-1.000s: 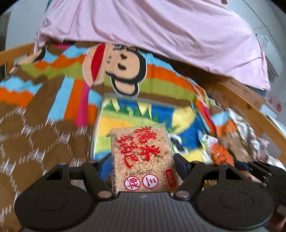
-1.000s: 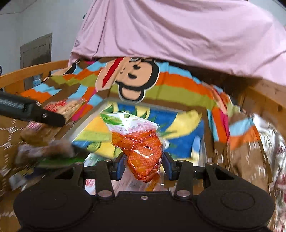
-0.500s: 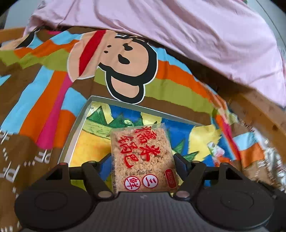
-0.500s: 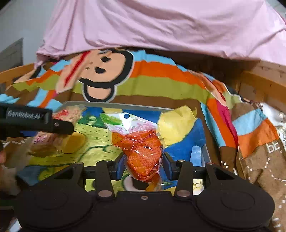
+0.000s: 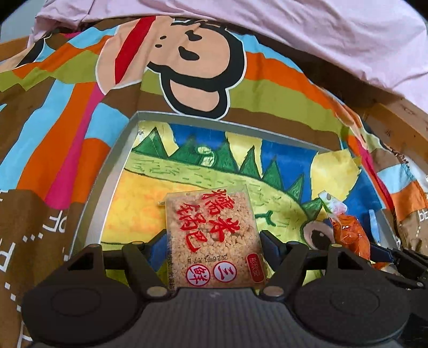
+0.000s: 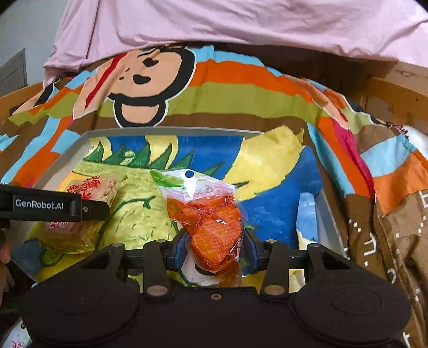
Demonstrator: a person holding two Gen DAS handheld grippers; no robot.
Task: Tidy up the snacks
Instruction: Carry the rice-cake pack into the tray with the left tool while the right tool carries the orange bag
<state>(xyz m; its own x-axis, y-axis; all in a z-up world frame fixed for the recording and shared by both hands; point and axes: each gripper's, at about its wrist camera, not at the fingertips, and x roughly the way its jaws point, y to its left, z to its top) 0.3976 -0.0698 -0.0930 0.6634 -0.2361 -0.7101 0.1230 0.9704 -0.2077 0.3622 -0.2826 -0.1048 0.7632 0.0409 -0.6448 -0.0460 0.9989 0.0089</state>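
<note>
A clear rice-crisp packet (image 5: 214, 238) with red characters sits between the blue pads of my left gripper (image 5: 213, 245), which is shut on it. It hangs low over the left half of a grey tray (image 5: 112, 171) with a painted picture inside. In the right wrist view my right gripper (image 6: 214, 245) is shut on an orange snack pouch (image 6: 211, 222) with a white-green top, over the tray's (image 6: 330, 216) right half. The left gripper (image 6: 53, 206) and its rice-crisp packet (image 6: 88, 211) show at the left there. The orange pouch (image 5: 347, 233) also shows at the right of the left wrist view.
The tray lies on a striped bedspread (image 5: 67, 133) printed with a monkey face (image 6: 139, 88). A pink sheet (image 6: 240, 24) is heaped behind it. A wooden bed rail (image 6: 396, 93) runs along the right. Another snack wrapper (image 6: 16, 337) peeks in at the bottom left.
Both grippers have come forward and down over the tray with their packets, most of it early in the second. The tray now fills the middle of both views.
</note>
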